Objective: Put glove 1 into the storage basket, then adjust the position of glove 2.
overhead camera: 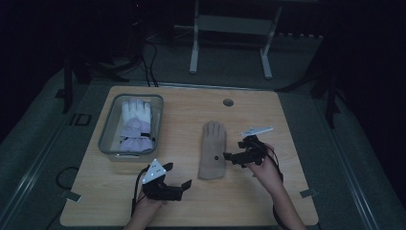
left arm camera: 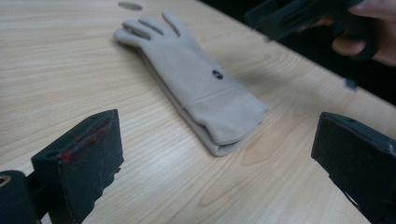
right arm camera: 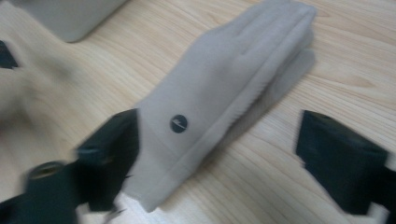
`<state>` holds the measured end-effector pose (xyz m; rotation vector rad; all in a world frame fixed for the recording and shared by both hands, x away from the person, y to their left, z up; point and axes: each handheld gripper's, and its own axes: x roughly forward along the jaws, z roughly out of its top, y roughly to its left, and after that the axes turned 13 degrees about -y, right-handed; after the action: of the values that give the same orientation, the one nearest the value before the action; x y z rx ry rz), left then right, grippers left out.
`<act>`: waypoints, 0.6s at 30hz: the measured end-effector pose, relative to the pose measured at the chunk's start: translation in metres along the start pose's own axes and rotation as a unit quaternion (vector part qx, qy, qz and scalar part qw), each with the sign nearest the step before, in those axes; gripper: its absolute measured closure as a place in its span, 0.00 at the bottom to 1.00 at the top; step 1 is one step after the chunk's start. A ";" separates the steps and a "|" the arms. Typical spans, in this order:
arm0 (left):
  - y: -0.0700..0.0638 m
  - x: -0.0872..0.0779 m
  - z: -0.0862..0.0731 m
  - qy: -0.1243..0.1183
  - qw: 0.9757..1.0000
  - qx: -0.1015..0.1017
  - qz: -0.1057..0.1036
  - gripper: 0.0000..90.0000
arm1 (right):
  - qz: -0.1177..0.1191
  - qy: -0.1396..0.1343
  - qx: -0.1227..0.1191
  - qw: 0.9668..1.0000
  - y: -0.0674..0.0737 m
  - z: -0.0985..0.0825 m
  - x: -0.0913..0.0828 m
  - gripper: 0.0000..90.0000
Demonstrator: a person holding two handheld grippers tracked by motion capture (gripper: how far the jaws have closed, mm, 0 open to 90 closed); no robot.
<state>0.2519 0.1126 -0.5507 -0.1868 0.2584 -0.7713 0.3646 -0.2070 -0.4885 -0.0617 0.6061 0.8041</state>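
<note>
A beige glove (overhead camera: 213, 148) lies flat on the wooden table (overhead camera: 268, 120), fingers pointing away, with a second layer showing under its cuff (left arm camera: 219, 116). A small dark logo sits near the cuff (right arm camera: 178, 123). My right gripper (overhead camera: 233, 149) hovers just right of the cuff with its jaws pointing left. In the right gripper view its jaws (right arm camera: 222, 140) stand wide apart over the cuff end, and nothing is pressed between them. My left gripper (overhead camera: 179, 175) rests near the front edge, left of the glove. Its jaws (left arm camera: 217, 140) are open, aimed at the cuff from a short way off.
A clear plastic bin (overhead camera: 106, 127) at the left holds white and lavender gloves (overhead camera: 135, 122). A round cable hole (overhead camera: 228, 102) sits near the far edge. Beyond the table stands a white metal frame (overhead camera: 194, 48). Bare wood lies right of the glove.
</note>
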 end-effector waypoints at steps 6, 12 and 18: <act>-0.003 0.018 0.007 0.042 0.999 -0.015 0.009 0.04 | -0.036 -0.022 0.001 0.999 -0.005 0.010 0.007 0.45; -0.011 0.043 0.016 0.099 0.995 0.008 0.026 0.06 | -0.060 -0.017 0.018 0.998 -0.017 0.024 0.031 0.46; -0.007 0.071 0.020 0.145 0.988 0.013 0.046 0.13 | -0.074 0.000 0.048 0.996 -0.024 0.018 0.065 0.35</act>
<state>0.3018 0.0591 -0.5416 -0.0369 0.5301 -0.7081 0.4251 -0.1764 -0.5127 -0.0180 0.6313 0.6316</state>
